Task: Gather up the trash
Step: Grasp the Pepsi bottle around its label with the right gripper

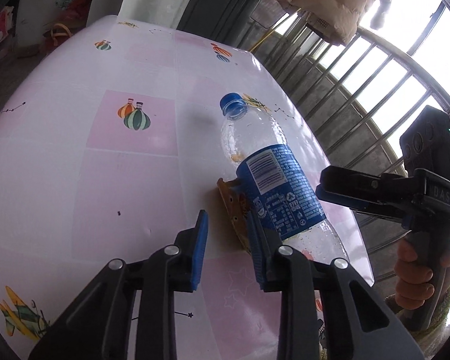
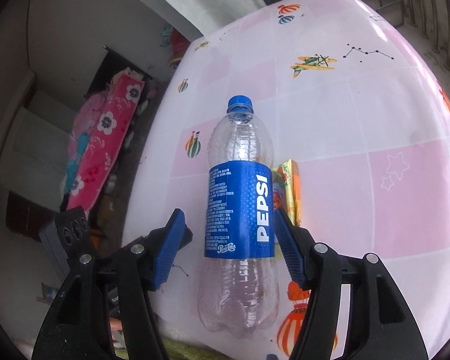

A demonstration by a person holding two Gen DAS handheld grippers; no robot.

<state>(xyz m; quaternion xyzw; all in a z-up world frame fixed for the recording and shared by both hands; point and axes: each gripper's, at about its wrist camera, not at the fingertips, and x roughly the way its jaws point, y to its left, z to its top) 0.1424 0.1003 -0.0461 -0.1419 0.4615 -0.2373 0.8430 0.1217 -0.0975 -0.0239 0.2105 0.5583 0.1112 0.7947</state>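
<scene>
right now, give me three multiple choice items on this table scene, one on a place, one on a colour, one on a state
1. Where does the snack wrapper lie?
A. beside the bottle, touching it
B. on the floor
C. inside the bottle

2. What colour is the bottle cap?
A. red
B. blue
C. white

3. How is the bottle?
A. standing, uncapped
B. crushed flat
C. lying on the table, capped

Answers:
1 A, the wrapper's edge tucks against the label.
2 B, the cap matches the blue label.
3 C, its side rests on the cloth between the right gripper's open pads.
</scene>
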